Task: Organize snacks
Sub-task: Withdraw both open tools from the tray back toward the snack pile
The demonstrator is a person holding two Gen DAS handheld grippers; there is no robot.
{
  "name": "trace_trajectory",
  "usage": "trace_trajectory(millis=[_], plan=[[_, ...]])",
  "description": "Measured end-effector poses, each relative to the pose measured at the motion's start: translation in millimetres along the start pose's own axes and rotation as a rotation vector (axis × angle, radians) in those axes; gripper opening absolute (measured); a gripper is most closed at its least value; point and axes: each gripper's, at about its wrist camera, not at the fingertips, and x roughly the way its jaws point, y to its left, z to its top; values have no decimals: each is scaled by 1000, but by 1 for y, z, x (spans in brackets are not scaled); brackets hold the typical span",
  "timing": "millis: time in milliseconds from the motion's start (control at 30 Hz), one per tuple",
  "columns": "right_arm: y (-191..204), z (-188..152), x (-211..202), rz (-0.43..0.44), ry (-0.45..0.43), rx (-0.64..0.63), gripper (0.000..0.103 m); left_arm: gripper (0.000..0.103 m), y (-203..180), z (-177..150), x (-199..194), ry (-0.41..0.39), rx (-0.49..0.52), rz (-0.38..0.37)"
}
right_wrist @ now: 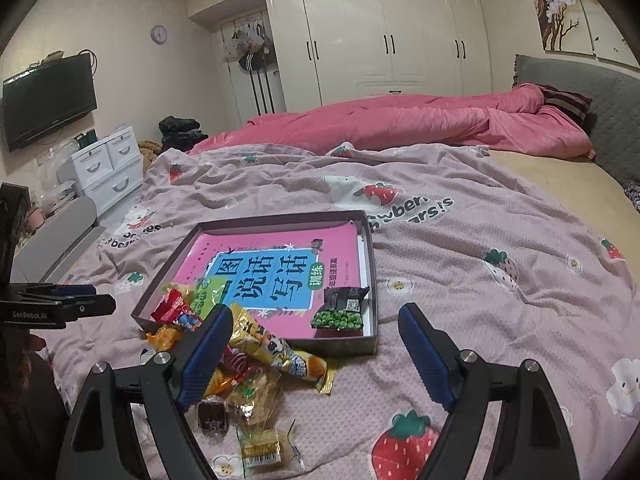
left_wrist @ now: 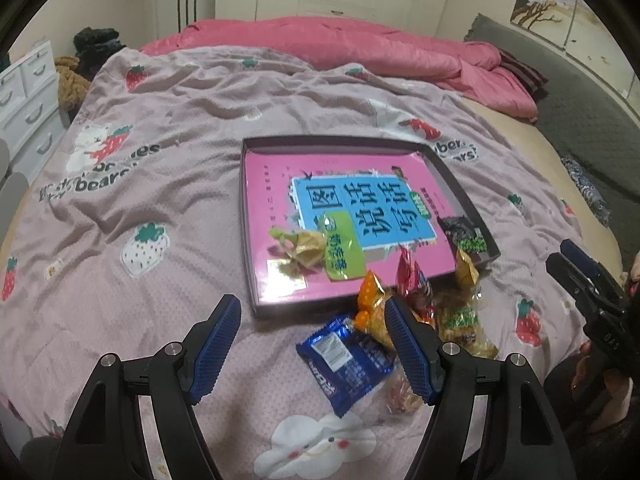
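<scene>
Snacks (right_wrist: pixel 256 364) lie heaped on the bed (right_wrist: pixel 460 280) at the tray's (right_wrist: pixel 370 240) six o'clock edge; a green pea packet (right_wrist: pixel 340 312) rests inside at its five o'clock corner; left gripper (left_wrist: pixel 312 340) and right gripper (right_wrist: pixel 316 354) hover with jaws apart, gripping nothing.

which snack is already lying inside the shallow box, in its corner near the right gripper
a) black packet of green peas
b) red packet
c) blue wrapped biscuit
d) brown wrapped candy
a: the black packet of green peas lies on the pink book inside the box, in that near corner.
</scene>
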Motion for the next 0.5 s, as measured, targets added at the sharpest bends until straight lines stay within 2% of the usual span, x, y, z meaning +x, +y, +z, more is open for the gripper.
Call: trace_trajectory(millis=[333, 500], plan=[[5, -8, -6, 4, 27, -10, 84, 76, 0, -21, 11, 79, -10, -26], [9, -14, -8, 5, 52, -26, 84, 76, 2, -26, 10, 87, -19, -34]])
